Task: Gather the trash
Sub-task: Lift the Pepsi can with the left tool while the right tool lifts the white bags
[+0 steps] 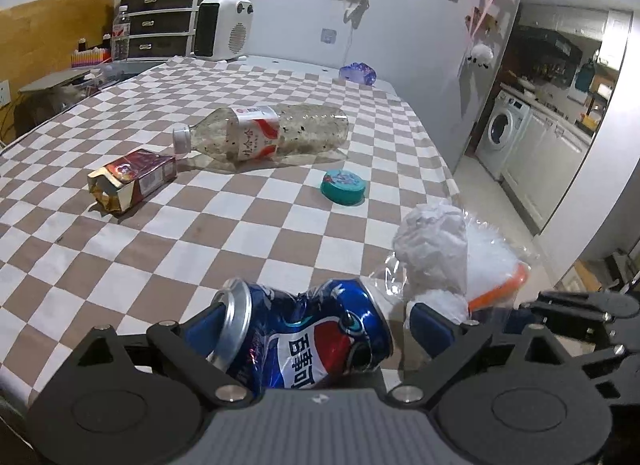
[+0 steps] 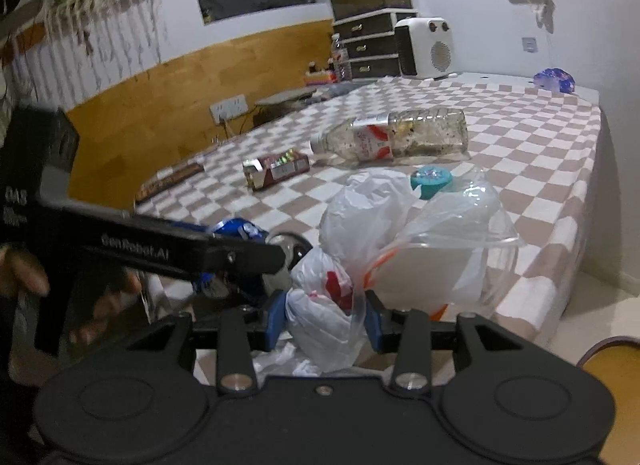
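Note:
My left gripper point(image 1: 320, 329) is shut on a crushed blue Pepsi can point(image 1: 308, 333), held above the near edge of the checkered table point(image 1: 200, 233). My right gripper point(image 2: 326, 323) is shut on the bunched rim of a clear plastic trash bag point(image 2: 400, 241) with white wrappers inside; the bag also shows in the left wrist view point(image 1: 444, 249), just right of the can. On the table lie a dirty plastic bottle point(image 1: 264, 133), an open red carton point(image 1: 132, 179) and a teal lid point(image 1: 344, 187).
A white heater point(image 1: 224, 27), dark drawers point(image 1: 160, 21) and an upright bottle point(image 1: 121, 35) stand at the table's far end. A blue-purple wrapper point(image 1: 358, 73) lies at the far right edge. A kitchen with a washing machine point(image 1: 502, 131) is to the right.

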`<state>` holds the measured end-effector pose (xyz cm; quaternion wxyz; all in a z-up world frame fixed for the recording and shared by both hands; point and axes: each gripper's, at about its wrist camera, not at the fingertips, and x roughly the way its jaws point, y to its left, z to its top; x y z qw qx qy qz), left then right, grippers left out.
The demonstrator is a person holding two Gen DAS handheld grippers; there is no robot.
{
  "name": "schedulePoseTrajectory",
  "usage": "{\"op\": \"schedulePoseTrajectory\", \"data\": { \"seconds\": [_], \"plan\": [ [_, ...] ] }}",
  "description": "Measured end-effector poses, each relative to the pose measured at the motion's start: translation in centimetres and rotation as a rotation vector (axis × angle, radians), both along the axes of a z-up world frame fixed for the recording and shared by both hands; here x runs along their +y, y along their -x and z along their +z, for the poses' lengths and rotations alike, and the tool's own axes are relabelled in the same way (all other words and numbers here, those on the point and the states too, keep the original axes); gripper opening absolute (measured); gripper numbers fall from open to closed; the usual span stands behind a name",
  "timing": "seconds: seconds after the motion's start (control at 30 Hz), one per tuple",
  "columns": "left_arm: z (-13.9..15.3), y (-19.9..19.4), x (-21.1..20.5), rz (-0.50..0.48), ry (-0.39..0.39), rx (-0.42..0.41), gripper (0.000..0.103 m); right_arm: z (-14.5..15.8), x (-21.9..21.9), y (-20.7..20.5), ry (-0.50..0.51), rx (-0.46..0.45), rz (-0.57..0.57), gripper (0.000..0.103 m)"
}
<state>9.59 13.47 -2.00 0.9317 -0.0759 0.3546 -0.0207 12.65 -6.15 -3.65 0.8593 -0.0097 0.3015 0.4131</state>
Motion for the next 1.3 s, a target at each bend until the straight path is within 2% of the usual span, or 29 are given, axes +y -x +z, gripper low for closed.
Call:
{"op": "schedulePoseTrajectory", "data": {
  "seconds": [0.07, 0.1, 0.23, 0.37, 0.43, 0.67, 0.9, 1.03, 1.13, 1.3],
  "plan": [
    [-0.2, -0.4, -0.7, 0.003, -0.036, 0.003, 0.097, 0.1, -0.3, -0.6, 0.007, 0.009, 0.012, 0.051],
    [-0.3, -0.5, -0.8, 0.008, -0.047, 0.005, 0.097, 0.1, -0.5, -0.9, 0.014, 0.013, 0.007, 0.059],
    [-0.3, -1.1, -0.6, 0.037, -0.062, 0.017, 0.095, 0.5, -1.2, -1.6, 0.024, 0.030, -0.022, 0.063],
    [0.1, -0.9, -0.2, 0.043, -0.071, 0.014, 0.094, 1.2, -2.1, -1.4, 0.030, 0.033, -0.061, 0.079],
    [0.2, -0.6, 0.0, 0.042, -0.076, 0.017, 0.094, 1.7, -2.6, -1.0, 0.029, 0.033, -0.086, 0.082],
    [0.2, 0.5, 0.9, 0.044, -0.106, 0.030, 0.094, 3.4, -4.6, 1.1, -0.023, 0.018, -0.154, 0.081],
    [0.1, 1.1, 1.2, 0.032, -0.126, 0.028, 0.094, 4.8, -2.8, 1.9, -0.078, -0.003, -0.064, 0.067],
    [0.1, 1.2, 1.6, 0.030, -0.123, 0.029, 0.094, 3.4, 0.1, 1.5, -0.021, 0.034, -0.003, 0.061],
    [0.0, 1.4, 2.0, 0.045, -0.111, 0.034, 0.094, 1.8, 1.3, 0.9, 0.015, 0.077, -0.009, 0.063],
    [0.0, 1.1, 1.1, 0.048, -0.140, 0.029, 0.095, 1.3, 1.9, 1.1, 0.021, 0.049, -0.043, 0.066]
  ]
}}
